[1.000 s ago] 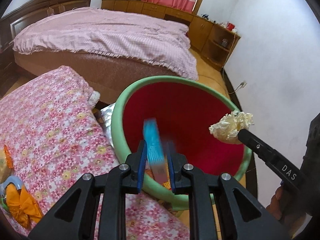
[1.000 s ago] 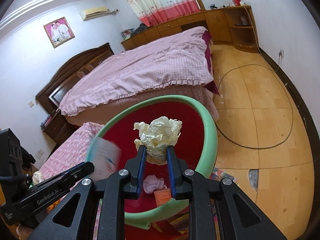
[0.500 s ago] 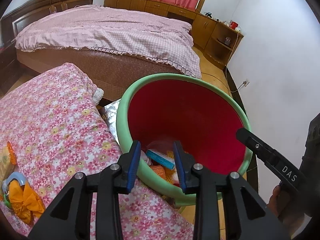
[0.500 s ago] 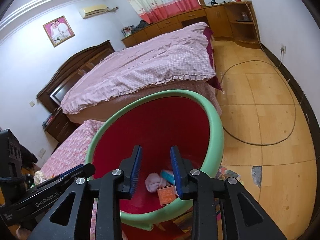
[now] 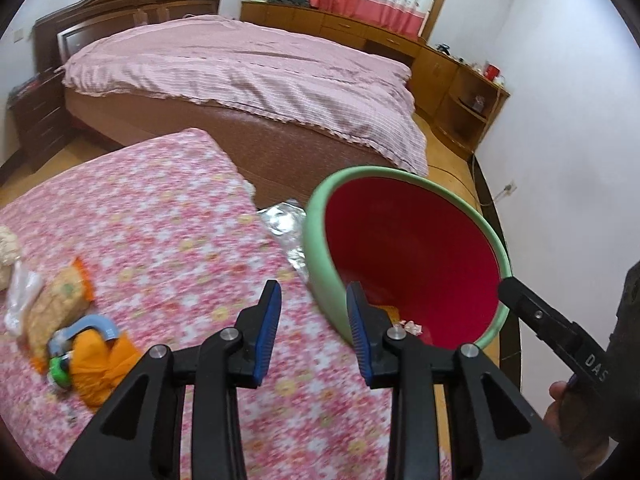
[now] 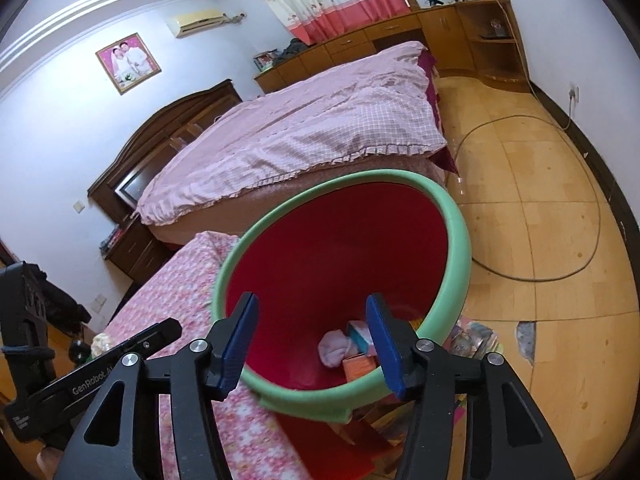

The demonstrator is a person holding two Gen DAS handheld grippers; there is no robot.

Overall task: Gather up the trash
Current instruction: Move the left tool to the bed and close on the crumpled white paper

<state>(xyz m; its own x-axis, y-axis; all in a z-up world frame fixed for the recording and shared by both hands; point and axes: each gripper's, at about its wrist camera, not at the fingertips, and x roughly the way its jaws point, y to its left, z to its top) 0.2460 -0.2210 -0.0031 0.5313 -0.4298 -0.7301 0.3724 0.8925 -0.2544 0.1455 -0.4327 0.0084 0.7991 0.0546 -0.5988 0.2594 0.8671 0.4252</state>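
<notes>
Red-lined plastic bin with a green rim [image 6: 456, 240] sits at the right edge of the pink floral-cloth table [image 5: 168, 220]; trash already inside: pink wad [image 6: 335, 347], small cartons. Left gripper [image 5: 314, 330] jaws apart, nothing between them, pointing at the table edge near the bin. Right gripper [image 6: 312, 346] jaws opening, empty, over the bin mouth. Remaining trash lies far left on the table: orange-and-tan snack wrappers with a blue ring [image 5: 76, 332], clear plastic scrap [image 5: 18, 296]. Risks, my read: left gripper clips the rim while swinging left and tips the bin; wrappers overlap, so one pinch could drag several or slip off crinkly film.
</notes>
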